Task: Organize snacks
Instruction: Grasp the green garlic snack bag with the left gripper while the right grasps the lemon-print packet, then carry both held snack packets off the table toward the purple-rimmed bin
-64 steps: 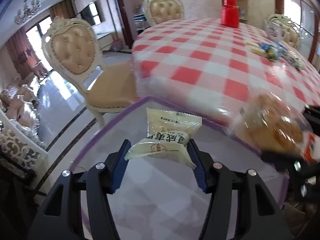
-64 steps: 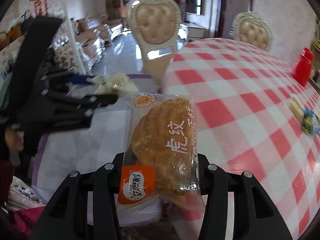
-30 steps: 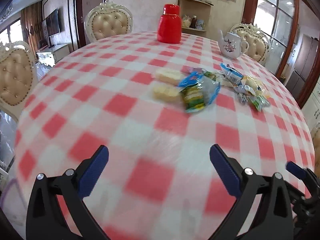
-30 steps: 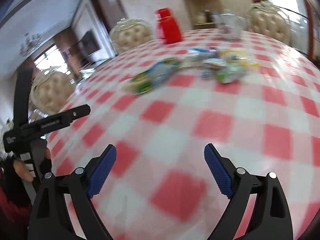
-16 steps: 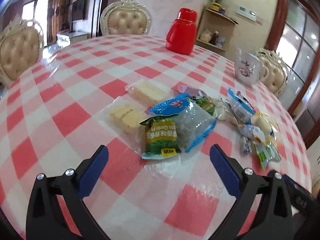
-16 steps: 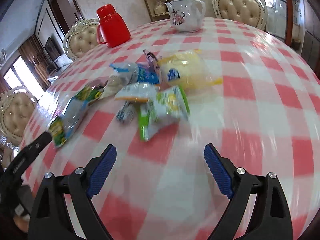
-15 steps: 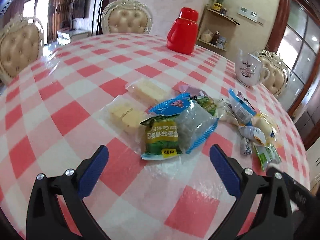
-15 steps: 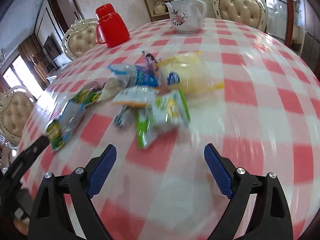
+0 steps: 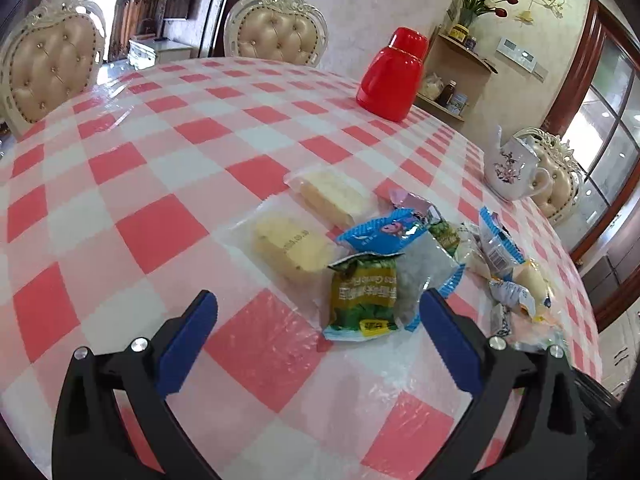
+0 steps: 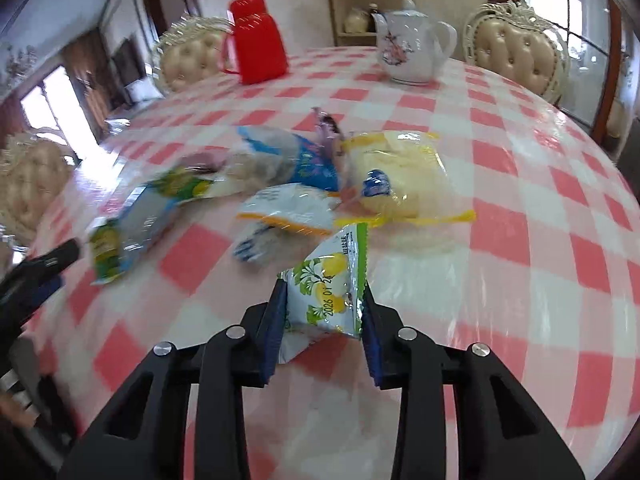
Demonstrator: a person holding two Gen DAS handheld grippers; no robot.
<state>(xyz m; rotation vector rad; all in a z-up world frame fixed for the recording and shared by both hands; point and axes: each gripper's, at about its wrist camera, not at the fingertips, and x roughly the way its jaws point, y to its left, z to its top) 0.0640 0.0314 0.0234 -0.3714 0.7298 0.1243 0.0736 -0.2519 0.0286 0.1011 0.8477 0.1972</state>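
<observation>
Closest in the right wrist view, the right gripper (image 10: 323, 312) has just been closing, and its blue pads now press on both sides of a small white-and-green snack packet printed with yellow lemons (image 10: 330, 292), which stands tilted on edge between them above the round table covered in a red-and-white checked plastic cloth (image 10: 520, 240). Just beyond that packet lies the loose heap of snacks: a white packet with an orange edge (image 10: 290, 210), a clear yellow-trimmed bag holding a pale bun (image 10: 394, 172) to its right, and a blue-and-white packet (image 10: 288, 154) behind; this part of the view is blurred. In the left wrist view, the left gripper (image 9: 318, 312) hangs over the cloth with its blue-padded jaws spread wide and nothing between the pads. Just ahead of it, near the right finger, lies a green-printed clear-backed packet (image 9: 366, 292), partly overlapping a clear wrapper with a pale yellow cake (image 9: 290, 248) to its left. Behind these come a second clear-wrapped pale cake (image 9: 332, 194) and a blue wrapper with a cartoon print (image 9: 384, 232), with more small packets trailing off to the right. Farther back on the table stand a red plastic thermos jug (image 9: 394, 76) and, to the right, a white porcelain teapot with a floral print (image 9: 510, 166). Cream tufted chairs with carved white frames (image 9: 278, 32) ring the far edge.
</observation>
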